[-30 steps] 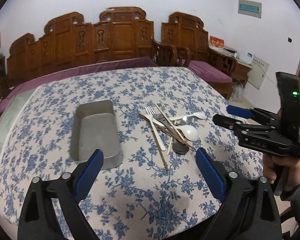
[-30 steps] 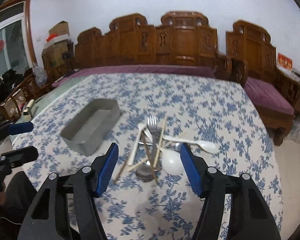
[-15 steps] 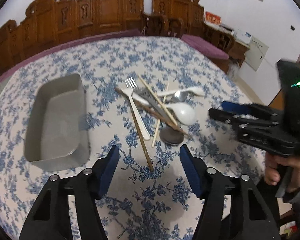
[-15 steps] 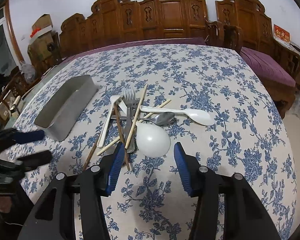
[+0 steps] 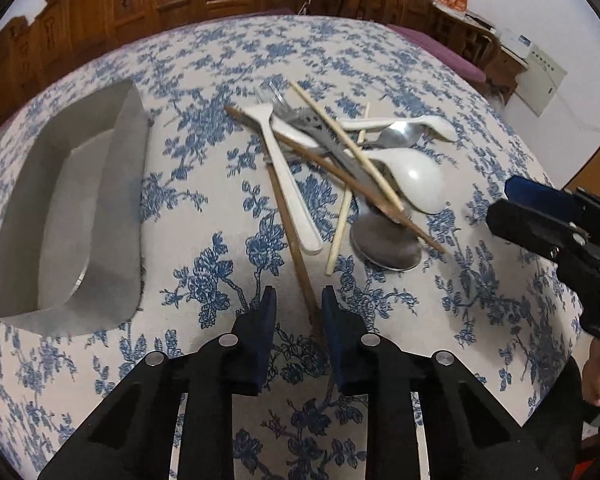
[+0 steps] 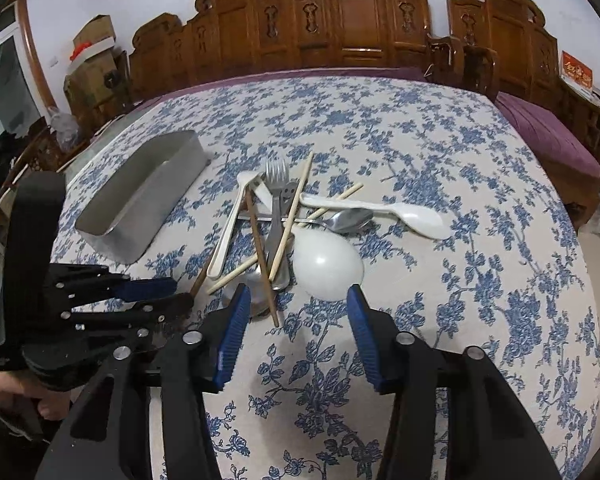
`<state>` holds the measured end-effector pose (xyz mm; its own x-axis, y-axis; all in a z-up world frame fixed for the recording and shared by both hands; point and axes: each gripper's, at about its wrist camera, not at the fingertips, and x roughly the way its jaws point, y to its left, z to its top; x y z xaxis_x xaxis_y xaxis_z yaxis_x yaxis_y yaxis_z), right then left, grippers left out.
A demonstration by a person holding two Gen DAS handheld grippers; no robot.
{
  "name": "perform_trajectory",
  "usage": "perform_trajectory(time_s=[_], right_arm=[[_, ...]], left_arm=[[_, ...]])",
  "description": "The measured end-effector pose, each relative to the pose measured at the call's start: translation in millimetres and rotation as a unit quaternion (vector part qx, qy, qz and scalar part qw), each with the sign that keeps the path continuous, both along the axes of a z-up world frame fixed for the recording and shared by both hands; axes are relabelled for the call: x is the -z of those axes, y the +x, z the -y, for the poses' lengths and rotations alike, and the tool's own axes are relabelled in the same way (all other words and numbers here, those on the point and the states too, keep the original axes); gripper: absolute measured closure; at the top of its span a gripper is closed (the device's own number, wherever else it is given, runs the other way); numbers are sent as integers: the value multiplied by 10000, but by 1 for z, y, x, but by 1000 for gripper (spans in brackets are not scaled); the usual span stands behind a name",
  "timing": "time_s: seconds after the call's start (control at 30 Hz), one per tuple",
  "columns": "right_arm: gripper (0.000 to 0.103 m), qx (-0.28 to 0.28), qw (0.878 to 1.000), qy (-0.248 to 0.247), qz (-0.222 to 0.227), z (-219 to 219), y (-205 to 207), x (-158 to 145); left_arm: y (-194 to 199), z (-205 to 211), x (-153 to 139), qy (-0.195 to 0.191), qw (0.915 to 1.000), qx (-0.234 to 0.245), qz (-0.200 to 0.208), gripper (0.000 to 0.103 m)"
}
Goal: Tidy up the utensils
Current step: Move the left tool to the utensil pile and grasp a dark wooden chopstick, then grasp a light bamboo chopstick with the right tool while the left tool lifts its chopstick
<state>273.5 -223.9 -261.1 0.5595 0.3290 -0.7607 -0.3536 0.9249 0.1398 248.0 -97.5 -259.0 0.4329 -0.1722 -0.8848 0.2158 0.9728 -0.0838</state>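
Left gripper (image 5: 298,312): low over the tablecloth (image 5: 400,52), jaws narrowed to a small gap after just closing. The near end of a dark brown chopstick (image 5: 296,252) lies on the cloth between the blue pads (image 5: 266,320), close against the right-hand one; whether that pad touches it cannot be told, and the stick is not pinched from both sides.

Right gripper (image 6: 296,316): jaws stand moderately apart, having just drawn in slightly — nothing between them. It hovers at the near edge of the utensil pile, its left pad (image 6: 236,320) beside the bowl of a steel spoon (image 5: 386,238) and its right pad near a large white spoon (image 6: 326,262).

Utensil pile: loose and crossed at mid-table — a white plastic fork (image 5: 286,176), a steel fork (image 6: 277,184), a light chopstick (image 5: 346,144), a second white spoon (image 6: 384,210) and a smaller steel spoon (image 6: 346,220).

Metal tray (image 5: 120,184): to the left of the pile, apart from it, holding no utensils.

Background: carved wooden benches (image 6: 360,16) line the far wall.
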Motion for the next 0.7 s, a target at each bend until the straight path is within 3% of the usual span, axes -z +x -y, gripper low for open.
perform_trajectory(time_s=[0.3, 0.43, 0.7], right_arm=[[54, 10, 9999, 4, -147, 2, 3, 9], [54, -21, 9999, 1, -135, 1, 2, 7], [58, -94, 9998, -62, -165, -5, 0, 11]], left_arm=[[14, 3, 2, -94, 9999, -72, -28, 82], [17, 2, 3, 95, 9999, -121, -24, 97], [4, -13, -3, -32, 9998, -184, -11, 99]])
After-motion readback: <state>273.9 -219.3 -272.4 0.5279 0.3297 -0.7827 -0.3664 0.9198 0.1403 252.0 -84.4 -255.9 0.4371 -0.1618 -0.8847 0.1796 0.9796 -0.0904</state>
